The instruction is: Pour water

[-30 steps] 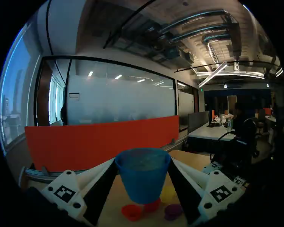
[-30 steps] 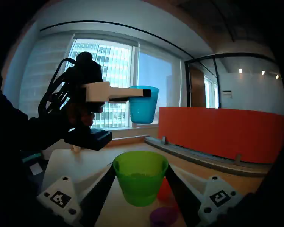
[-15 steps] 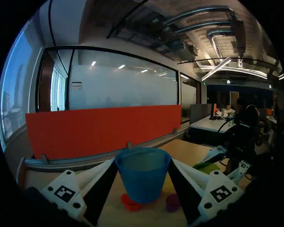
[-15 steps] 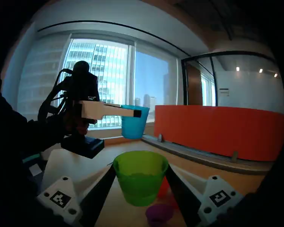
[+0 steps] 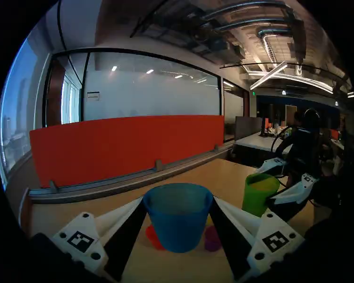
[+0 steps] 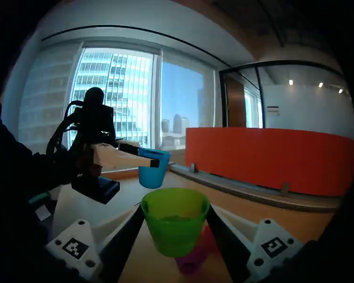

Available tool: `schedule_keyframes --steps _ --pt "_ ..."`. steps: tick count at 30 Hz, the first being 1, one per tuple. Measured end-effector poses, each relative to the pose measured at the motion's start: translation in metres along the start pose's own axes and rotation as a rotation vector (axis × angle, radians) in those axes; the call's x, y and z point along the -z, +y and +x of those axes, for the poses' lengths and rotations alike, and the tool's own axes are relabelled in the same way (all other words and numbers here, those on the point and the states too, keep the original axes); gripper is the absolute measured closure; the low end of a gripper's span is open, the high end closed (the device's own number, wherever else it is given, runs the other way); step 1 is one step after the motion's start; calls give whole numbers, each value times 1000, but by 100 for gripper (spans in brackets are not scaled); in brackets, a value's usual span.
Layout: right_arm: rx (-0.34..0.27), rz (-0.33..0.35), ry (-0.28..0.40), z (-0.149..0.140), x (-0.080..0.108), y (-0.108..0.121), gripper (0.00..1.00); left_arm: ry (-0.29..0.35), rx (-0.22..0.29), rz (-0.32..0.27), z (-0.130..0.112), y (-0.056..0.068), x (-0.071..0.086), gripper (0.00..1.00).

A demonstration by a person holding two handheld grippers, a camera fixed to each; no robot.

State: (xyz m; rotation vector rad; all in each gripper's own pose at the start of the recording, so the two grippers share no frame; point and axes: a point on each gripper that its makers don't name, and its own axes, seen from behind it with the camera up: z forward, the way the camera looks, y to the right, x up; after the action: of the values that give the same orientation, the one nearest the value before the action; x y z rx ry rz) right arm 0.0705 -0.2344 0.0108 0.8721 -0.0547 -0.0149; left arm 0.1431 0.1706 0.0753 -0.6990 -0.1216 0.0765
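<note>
Left gripper [image 5: 178,210] pinches blue cup [image 5: 178,226] between its fingers, right gripper [image 6: 175,212] pinches green cup [image 6: 175,228] likewise; both look light, slick, squeezable plastic, best gripped mid-wall below rim.

You've got a red cup [image 5: 152,236] and a purple cup [image 5: 211,239] on the surface [image 5: 224,172], with an orange divider [image 5: 130,141] along its far edge.
</note>
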Motion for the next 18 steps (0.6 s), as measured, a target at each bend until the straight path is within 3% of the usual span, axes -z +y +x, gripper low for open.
schedule_keyframes --steps 9,18 --pt "-8 -26 -31 -10 15 10 9 -69 -13 -10 -31 6 -6 12" --pt "-10 -36 -83 -26 25 17 9 -138 -23 -12 -56 3 -14 12"
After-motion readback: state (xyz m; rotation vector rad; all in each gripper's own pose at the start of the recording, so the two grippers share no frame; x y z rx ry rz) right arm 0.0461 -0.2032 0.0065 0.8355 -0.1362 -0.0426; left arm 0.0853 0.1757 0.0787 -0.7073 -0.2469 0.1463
